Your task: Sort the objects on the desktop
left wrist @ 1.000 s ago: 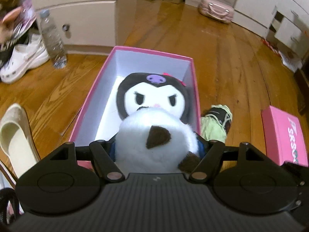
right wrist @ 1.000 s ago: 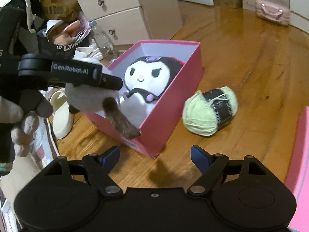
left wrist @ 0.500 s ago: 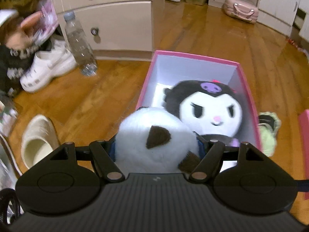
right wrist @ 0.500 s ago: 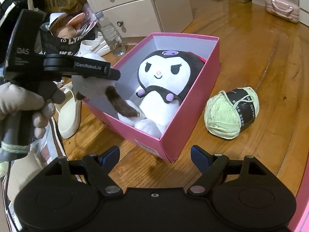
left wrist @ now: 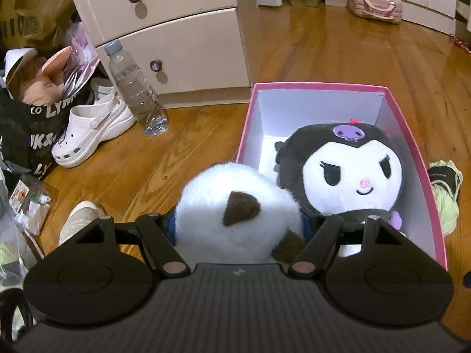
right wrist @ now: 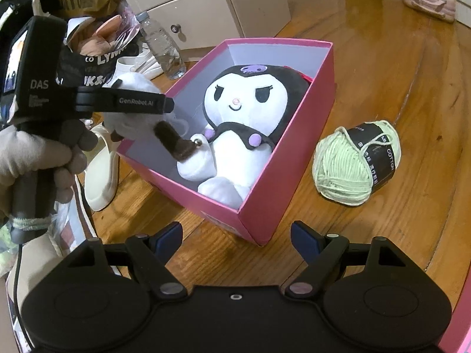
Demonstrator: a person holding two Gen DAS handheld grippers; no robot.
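Note:
My left gripper (left wrist: 238, 220) is shut on a small white fluffy toy (left wrist: 232, 209) with brown ears and a brown tail. In the right wrist view that toy (right wrist: 132, 108) hangs over the near left corner of the pink box (right wrist: 294, 158), its tail dipping inside. A black-and-white plush doll (right wrist: 244, 111) with a purple skull badge lies in the box (left wrist: 412, 147). A ball of pale green yarn (right wrist: 356, 161) with a black label rests on the floor right of the box. My right gripper (right wrist: 237, 239) is open and holds nothing, just in front of the box's near corner.
A beige drawer cabinet (left wrist: 176, 38) stands behind the box. A clear plastic bottle (left wrist: 135, 88), white clogs (left wrist: 91, 132), a cream slipper (right wrist: 103, 167) and a black bag (left wrist: 26, 123) crowd the left. A pink case (left wrist: 374, 4) sits far back on the wooden floor.
The left gripper swung left with the fluffy toy, from over the box's middle to its left side. The right view drew slightly closer to the box.

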